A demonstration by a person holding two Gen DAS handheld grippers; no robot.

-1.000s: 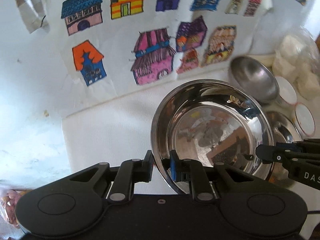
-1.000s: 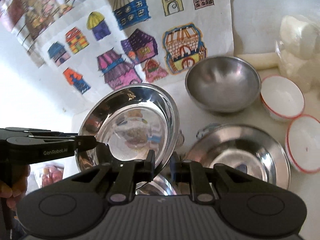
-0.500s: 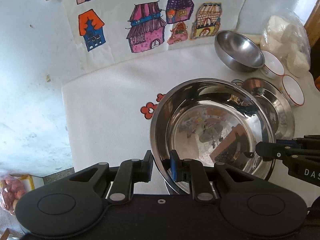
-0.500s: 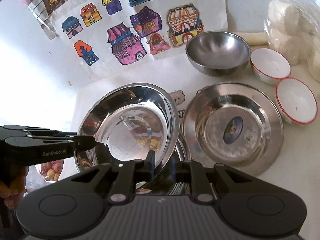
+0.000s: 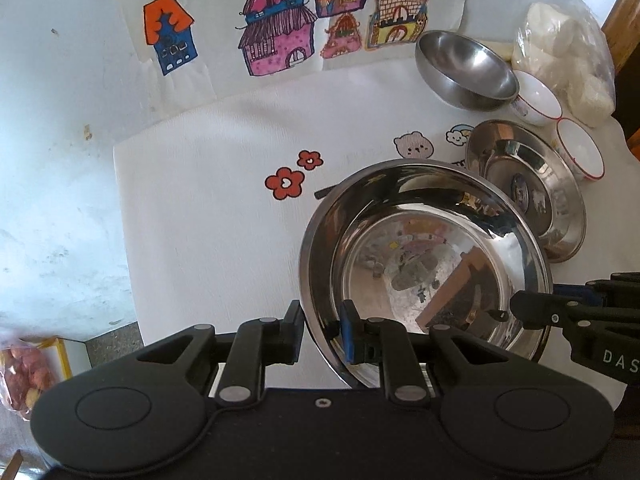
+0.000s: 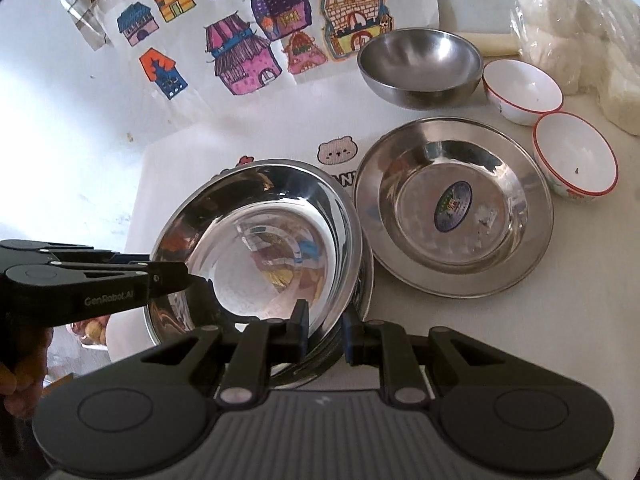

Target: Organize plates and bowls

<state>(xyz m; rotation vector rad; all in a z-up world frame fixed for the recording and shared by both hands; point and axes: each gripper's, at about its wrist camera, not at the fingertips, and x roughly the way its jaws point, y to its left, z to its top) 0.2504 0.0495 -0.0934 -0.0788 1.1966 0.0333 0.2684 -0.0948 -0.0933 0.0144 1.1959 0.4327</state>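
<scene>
a: between the left tongs (image 5: 322, 326), what do you see?
b: the rim of a large shiny stainless steel dish (image 5: 424, 264), clamped at its near-left edge, one blue pad inside and one outside.

a: and the right tongs (image 6: 325, 330)?
b: clamped on the same dish, at the opposite rim. in the left view their black tips reach in from the right edge; in the right view the left tongs reach in from the left.

a: where is the dish?
b: held over the white worktop (image 5: 208, 216), tilted. under its near edge another steel rim shows in the right view; what it belongs to i cannot tell.

a: beside it?
b: a wide-rimmed steel plate with a sticker in its middle (image 6: 454, 206) lies flat just to the right. behind that sits a deep matte steel bowl (image 6: 420, 62), and to its right two white bowls with red rims (image 6: 522, 90), side by side.

a: further out?
b: a clear bag of white lumps (image 6: 580, 36) at the far right, and a sheet of coloured house drawings (image 5: 276, 32) at the back. red flower stickers (image 5: 285, 182) mark the worktop left of the dish.
</scene>
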